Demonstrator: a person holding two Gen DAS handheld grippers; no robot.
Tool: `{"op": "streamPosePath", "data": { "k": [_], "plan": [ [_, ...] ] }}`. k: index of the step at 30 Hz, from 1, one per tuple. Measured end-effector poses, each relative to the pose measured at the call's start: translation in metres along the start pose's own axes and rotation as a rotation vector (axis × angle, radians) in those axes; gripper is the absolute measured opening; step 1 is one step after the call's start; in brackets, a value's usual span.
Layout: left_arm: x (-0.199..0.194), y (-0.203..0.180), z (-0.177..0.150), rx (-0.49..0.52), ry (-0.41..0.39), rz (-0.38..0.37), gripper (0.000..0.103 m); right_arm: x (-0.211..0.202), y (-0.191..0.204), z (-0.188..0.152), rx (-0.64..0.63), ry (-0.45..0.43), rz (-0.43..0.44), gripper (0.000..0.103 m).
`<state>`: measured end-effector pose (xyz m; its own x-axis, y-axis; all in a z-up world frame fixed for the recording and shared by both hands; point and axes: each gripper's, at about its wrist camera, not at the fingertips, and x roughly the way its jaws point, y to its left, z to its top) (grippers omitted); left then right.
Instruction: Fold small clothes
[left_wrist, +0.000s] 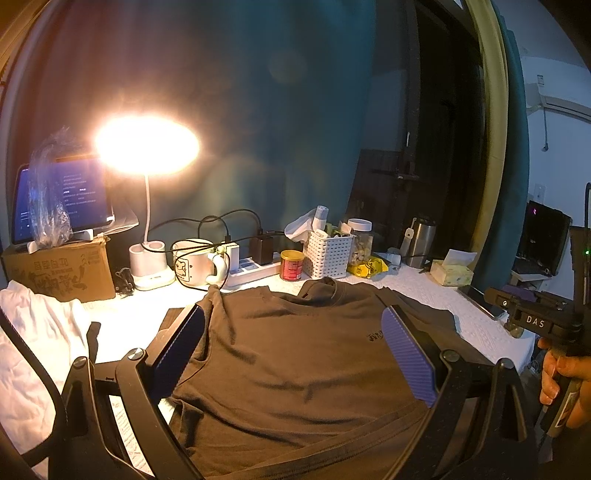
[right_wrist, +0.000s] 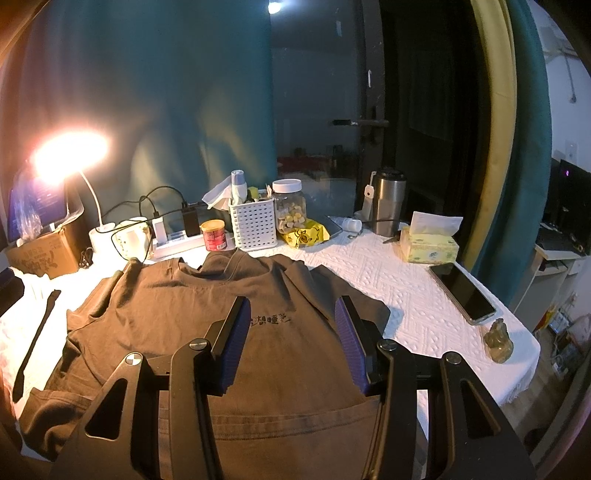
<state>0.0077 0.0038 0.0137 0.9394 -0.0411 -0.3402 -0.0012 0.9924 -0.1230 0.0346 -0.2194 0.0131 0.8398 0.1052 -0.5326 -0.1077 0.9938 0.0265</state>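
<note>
A brown T-shirt lies front-up on the white textured table cover, collar toward the clutter at the back and small black lettering on the chest. My left gripper hovers over the shirt's chest, open wide, its purple pads clear of the cloth. Just above the lettering, my right gripper is open, with nothing pinched between its pads. In the left wrist view a person's hand holds the right gripper's handle at the right edge.
White cloth lies left of the shirt. Behind it stand a lit desk lamp, mug, power strip, red can, white basket, jar and steel tumbler. To the right are a tissue box, phone and figurine.
</note>
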Motion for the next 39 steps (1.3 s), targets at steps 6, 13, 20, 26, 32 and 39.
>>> {"op": "streamPosePath", "data": {
  "k": [6, 13, 20, 26, 32, 39],
  "plan": [
    [0.009, -0.001, 0.003, -0.008, 0.009, -0.001, 0.096, 0.008, -0.003, -0.002, -0.003, 0.012, 0.005, 0.051],
    [0.021, -0.007, 0.002, -0.003, 0.032, 0.008, 0.096, 0.022, -0.016, -0.001, 0.013, 0.039, 0.015, 0.051],
    [0.044, -0.012, 0.004, 0.023, 0.072, 0.016, 0.096, 0.045, -0.033, -0.005, 0.038, 0.067, 0.001, 0.051],
    [0.072, -0.017, 0.005, 0.023, 0.117, 0.024, 0.096, 0.077, -0.057, -0.004, 0.056, 0.114, -0.020, 0.051],
    [0.100, -0.021, 0.003, 0.018, 0.181, 0.063, 0.096, 0.122, -0.086, -0.002, 0.068, 0.181, -0.011, 0.051],
    [0.130, -0.029, -0.003, 0.013, 0.247, 0.096, 0.096, 0.171, -0.115, -0.004, 0.085, 0.263, -0.012, 0.051]
  ]
}}
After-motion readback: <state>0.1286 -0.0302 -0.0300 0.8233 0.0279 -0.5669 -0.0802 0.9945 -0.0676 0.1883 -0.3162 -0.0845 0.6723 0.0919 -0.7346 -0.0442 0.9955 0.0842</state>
